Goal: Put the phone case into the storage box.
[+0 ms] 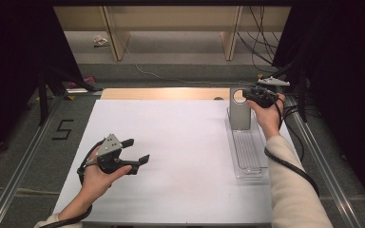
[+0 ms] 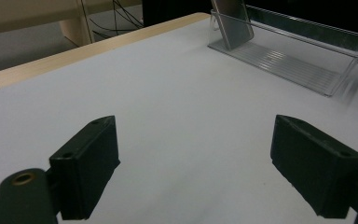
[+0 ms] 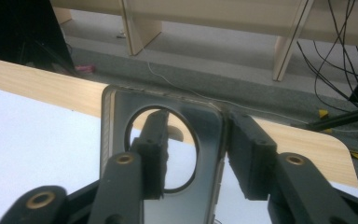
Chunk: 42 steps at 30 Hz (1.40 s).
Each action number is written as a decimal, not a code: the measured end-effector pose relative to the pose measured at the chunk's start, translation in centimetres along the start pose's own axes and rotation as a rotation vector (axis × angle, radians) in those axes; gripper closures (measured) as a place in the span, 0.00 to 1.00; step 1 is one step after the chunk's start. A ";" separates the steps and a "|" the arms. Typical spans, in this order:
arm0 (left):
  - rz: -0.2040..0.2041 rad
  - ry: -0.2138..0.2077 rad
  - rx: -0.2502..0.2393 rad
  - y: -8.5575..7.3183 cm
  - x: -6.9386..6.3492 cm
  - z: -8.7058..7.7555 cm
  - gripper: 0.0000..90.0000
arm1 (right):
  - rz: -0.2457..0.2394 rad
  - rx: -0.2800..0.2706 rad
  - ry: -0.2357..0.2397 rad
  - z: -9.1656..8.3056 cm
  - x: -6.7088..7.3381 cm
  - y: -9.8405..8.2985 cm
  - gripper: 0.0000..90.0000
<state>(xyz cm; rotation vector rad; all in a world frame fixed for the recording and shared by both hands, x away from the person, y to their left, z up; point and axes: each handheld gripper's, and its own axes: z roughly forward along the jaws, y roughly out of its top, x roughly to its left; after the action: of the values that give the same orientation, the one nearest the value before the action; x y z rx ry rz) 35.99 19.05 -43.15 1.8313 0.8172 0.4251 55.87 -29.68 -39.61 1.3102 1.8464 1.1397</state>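
One grey metal plate with a round hole near its top stands upright at the far end of one clear plastic tray, at the right of the high view on the white bench. In the right gripper view the right tongs straddle the plate's edge beside the hole, partly open; whether the pads press on it I cannot tell. The left tongs, lower left, gape wide over bare bench, holding nothing. A "5" is marked on the floor at left.
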 end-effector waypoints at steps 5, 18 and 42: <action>0.000 0.001 0.001 0.0 0.0 0.0 0.17 | 0.002 0.000 0.002 0.1 0.1 0.0 0.63; 0.001 -0.001 0.000 0.0 0.0 0.0 0.17 | -0.004 0.008 0.002 0.3 0.2 0.1 0.60; 0.002 0.000 0.000 0.0 0.0 0.0 0.17 | 0.017 0.029 -0.012 0.8 0.0 -0.1 0.44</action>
<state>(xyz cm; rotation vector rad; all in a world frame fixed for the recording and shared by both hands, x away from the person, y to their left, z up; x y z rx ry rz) 36.02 19.06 -43.15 1.8325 0.8155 0.4260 56.48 -29.42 -40.05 1.3481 1.8530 1.1155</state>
